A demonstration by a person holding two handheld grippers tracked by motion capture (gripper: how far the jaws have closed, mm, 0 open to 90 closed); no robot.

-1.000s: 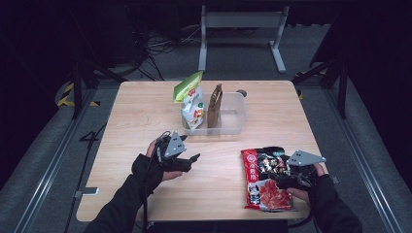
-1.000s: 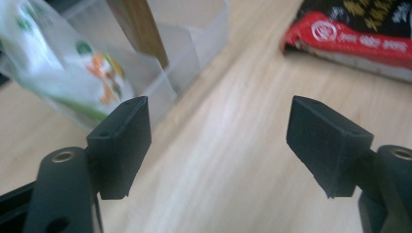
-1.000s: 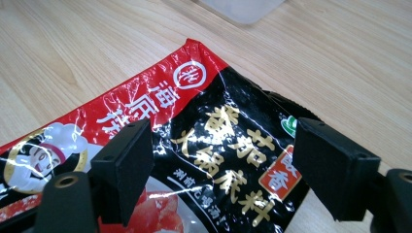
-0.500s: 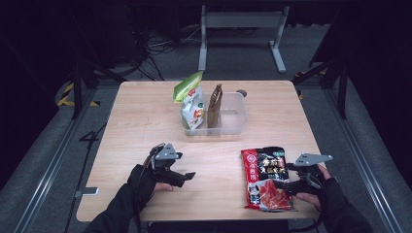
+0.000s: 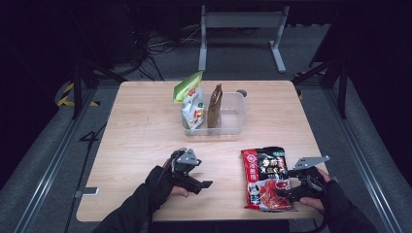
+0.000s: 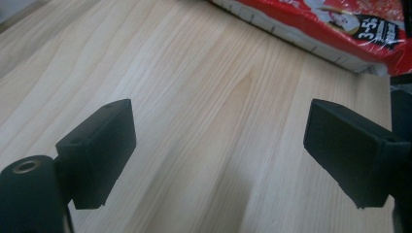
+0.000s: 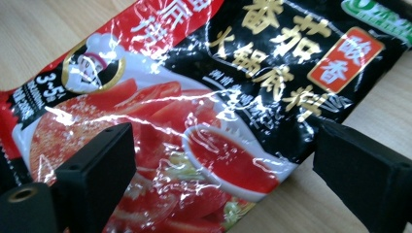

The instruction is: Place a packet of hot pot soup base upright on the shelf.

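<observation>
Setting: lab or recording studio, not a home. Light wooden table (image 5: 145, 126) stands alone on grey carpet, black-draped surroundings. Metal floor rails (image 5: 53, 165) flank it left and right; cables (image 5: 160, 46) and metal stand (image 5: 240, 29) at far side.

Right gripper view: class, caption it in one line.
Open right gripper poised over a red sauce packet lying on the wooden table.

A light wooden table (image 5: 136, 126) carries a clear plastic bin (image 5: 232, 116) (two pouches upright inside) and a flat red-and-black packet (image 5: 266, 177).
</observation>
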